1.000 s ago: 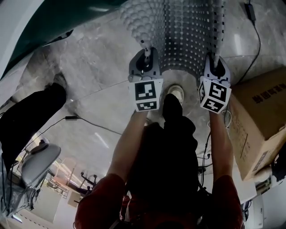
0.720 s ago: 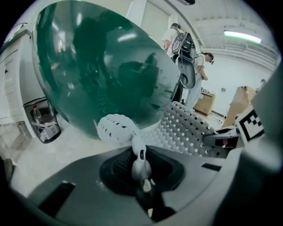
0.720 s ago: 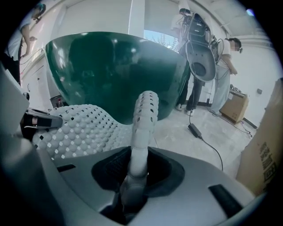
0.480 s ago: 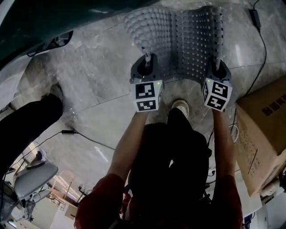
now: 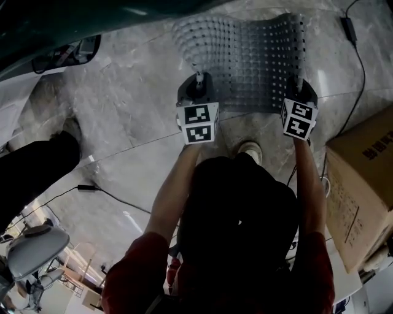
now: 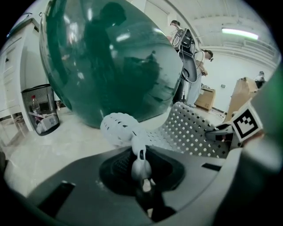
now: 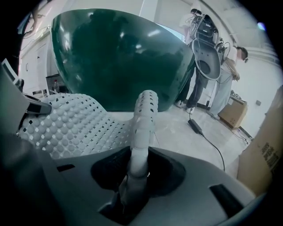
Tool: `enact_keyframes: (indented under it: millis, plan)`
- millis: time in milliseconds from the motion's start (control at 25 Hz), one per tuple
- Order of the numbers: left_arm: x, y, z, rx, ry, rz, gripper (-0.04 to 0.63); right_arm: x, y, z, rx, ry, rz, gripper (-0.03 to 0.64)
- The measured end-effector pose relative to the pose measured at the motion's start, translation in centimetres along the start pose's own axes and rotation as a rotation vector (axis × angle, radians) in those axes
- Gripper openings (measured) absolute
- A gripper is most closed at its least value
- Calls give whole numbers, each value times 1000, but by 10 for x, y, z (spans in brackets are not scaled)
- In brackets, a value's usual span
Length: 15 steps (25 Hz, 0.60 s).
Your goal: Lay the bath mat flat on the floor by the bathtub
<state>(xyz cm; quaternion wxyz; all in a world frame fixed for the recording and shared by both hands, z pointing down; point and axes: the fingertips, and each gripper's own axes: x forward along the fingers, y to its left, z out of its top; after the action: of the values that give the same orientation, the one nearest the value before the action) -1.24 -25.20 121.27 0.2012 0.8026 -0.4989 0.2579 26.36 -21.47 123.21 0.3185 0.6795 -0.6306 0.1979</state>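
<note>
The grey perforated bath mat point(image 5: 245, 61) stretches between my two grippers over the marble floor, beside the dark green bathtub point(image 5: 92, 18). Its far left corner curls over. My left gripper point(image 5: 198, 81) is shut on the mat's near left edge. In the left gripper view the pinched edge rises from the gripper point(image 6: 143, 174) to the mat point(image 6: 190, 132), with the tub point(image 6: 110, 57) behind. My right gripper point(image 5: 299, 84) holds the near right edge. Its jaws are opening slightly, and the mat point(image 7: 75, 123) still stands pinched in the gripper point(image 7: 135, 176).
A cardboard box point(image 5: 362, 196) stands at the right. A black cable with an adapter point(image 5: 349, 27) runs along the floor past the mat. My shoe point(image 5: 249, 148) is just behind the mat. A dark-trousered leg point(image 5: 31, 165) is at the left, and a bin point(image 6: 40, 114) stands by the tub.
Both grippers have moved forward and down with the mat. The mat has gone from hanging to spreading out over the floor, with its far edge now in view.
</note>
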Motion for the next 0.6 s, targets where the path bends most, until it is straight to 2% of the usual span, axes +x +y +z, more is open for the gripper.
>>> enact_keyframes:
  millis: [280, 480, 600]
  plan:
    - [11, 19, -18, 10, 47, 40, 55, 22, -19, -15, 3, 40, -28, 132]
    - [21, 32, -33, 35, 82, 65, 75, 39, -37, -31, 28, 77, -23, 159]
    - [26, 44, -41, 24, 103, 78, 87, 49, -46, -40, 39, 118, -20, 177]
